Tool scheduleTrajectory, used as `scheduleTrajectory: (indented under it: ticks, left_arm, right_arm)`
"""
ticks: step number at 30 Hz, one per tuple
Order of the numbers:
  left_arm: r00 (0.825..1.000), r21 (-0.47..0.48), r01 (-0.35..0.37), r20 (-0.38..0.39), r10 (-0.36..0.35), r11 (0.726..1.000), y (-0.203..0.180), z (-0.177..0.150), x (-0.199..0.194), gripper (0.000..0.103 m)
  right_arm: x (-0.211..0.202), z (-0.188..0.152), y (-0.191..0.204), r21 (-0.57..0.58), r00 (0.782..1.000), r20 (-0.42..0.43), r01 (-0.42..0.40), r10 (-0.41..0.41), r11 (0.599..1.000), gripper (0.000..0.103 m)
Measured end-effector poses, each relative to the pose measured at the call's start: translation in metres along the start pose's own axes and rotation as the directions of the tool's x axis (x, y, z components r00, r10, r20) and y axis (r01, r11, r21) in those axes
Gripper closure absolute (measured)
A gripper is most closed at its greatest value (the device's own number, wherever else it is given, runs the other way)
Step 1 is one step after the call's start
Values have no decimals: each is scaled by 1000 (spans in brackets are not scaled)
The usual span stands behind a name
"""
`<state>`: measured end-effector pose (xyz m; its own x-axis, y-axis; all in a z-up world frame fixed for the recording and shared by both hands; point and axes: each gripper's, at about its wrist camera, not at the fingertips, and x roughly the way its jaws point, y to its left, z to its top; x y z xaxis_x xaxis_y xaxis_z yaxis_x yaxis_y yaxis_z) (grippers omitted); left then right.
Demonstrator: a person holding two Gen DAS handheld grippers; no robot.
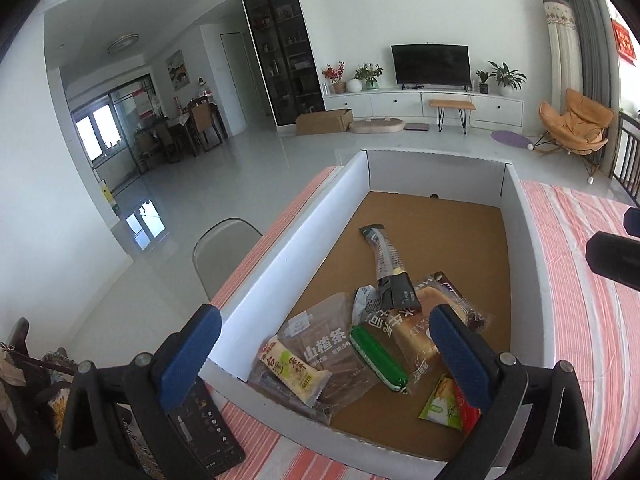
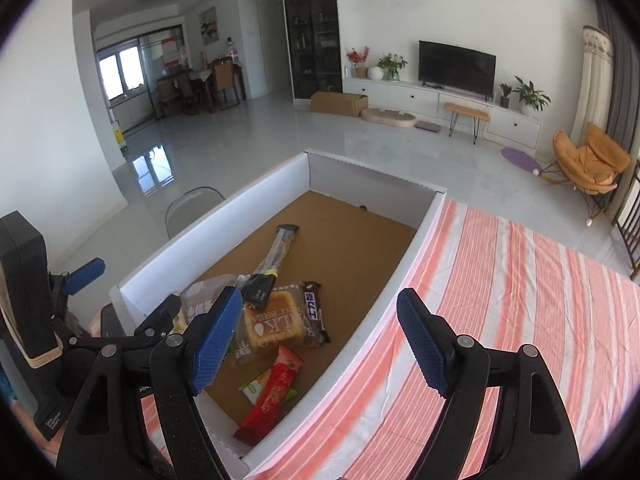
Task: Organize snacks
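**Gathering the snacks: box filled at its near end, both grippers empty**

Judging by what lies where, the sorting looks well along. The white cardboard box (image 1: 294, 236) sits on the striped tabletop (image 2: 520, 300), and every snack in view is inside it, heaped at the near end. There is a loaf of packaged bread (image 2: 274, 322), a hawthorn-strip bag (image 1: 326, 350), a green wrapped stick (image 1: 378, 360), a yellow rice-cracker packet (image 1: 294, 370), a long dark packet (image 1: 390, 264) reaching toward the far end, a chocolate bar (image 2: 314, 312) and a red packet (image 2: 272, 392). The far half of the box floor is bare. The cloth on the right shows no snacks left out; whether more wait out of view cannot be told.

The left gripper (image 1: 324, 356) hovers over the near pile with its fingers spread wide, touching nothing. The right gripper (image 2: 320, 344) straddles the box's right wall, fingers also well apart and holding nothing.
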<state>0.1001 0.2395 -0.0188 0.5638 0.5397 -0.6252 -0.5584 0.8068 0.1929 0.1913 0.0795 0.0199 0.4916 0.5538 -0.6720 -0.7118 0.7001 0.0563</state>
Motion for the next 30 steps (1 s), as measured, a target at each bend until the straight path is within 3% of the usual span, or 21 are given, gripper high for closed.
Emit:
scheduleTrajectory:
  ticks: [8, 13, 18, 30]
  left_arm:
    - [996, 4, 63, -66, -63, 998, 3, -2, -12, 0]
    - [995, -10, 79, -66, -79, 997, 7, 0, -20, 0]
    - [985, -55, 139, -98, -144, 989, 16, 1, -19, 0]
    - [991, -16, 98, -87, -99, 995, 15, 2, -27, 0]
  right_arm:
    - [-1, -13, 14, 0, 998, -53, 29, -29, 1000, 20]
    - [-5, -12, 23, -1, 997, -55, 49, -49, 999, 20]
    - [-5, -13, 26, 46, 995, -82, 52, -49, 998, 20]
    - [-5, -10, 34, 61, 995, -89, 61, -55, 996, 20]
